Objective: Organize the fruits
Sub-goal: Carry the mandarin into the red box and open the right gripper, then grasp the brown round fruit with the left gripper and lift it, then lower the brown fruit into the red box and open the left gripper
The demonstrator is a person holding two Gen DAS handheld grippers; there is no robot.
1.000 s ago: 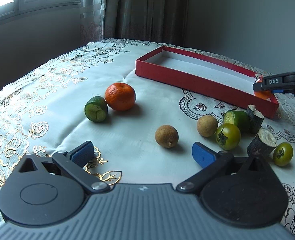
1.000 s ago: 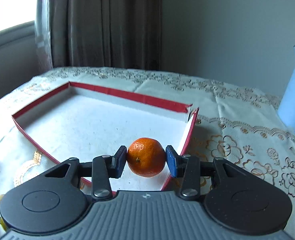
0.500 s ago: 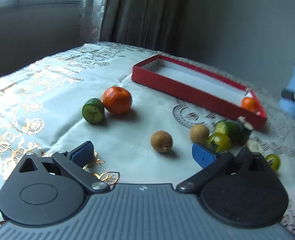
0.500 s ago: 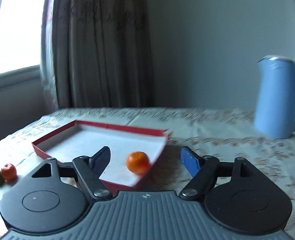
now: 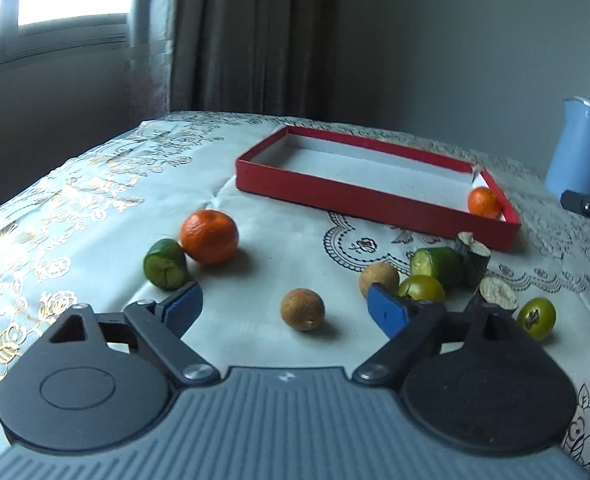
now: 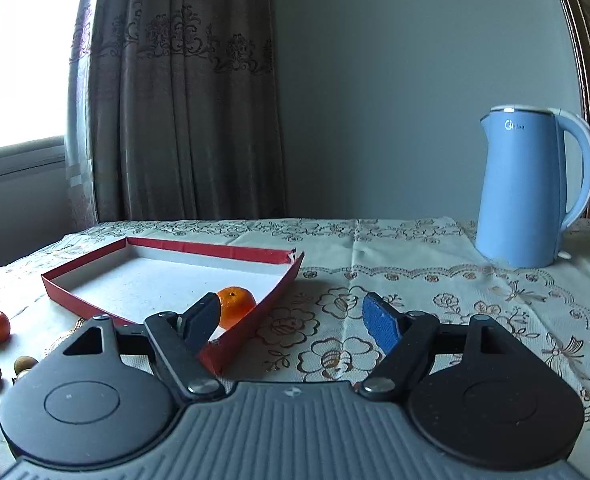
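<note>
A red tray (image 5: 375,196) lies at the back of the table, with one small orange (image 5: 483,201) in its right corner; the tray (image 6: 75,284) and orange (image 6: 237,306) also show in the right wrist view. On the cloth lie a larger orange (image 5: 209,236), a green fruit (image 5: 165,264), two brown round fruits (image 5: 303,309) (image 5: 379,279), two green tomatoes (image 5: 421,289) (image 5: 536,318), a green piece (image 5: 437,264) and dark stubs (image 5: 473,258). My left gripper (image 5: 285,308) is open above the nearer brown fruit. My right gripper (image 6: 293,320) is open and empty, back from the tray.
A blue kettle (image 6: 531,188) stands at the table's back right; it also shows in the left wrist view (image 5: 579,160). Curtains and a window lie behind the table. The embroidered cloth (image 6: 415,280) covers the whole table.
My right gripper opened, left the small orange in the tray's corner and drew back and up. My left gripper shifted so the fruits sit closer in its view.
</note>
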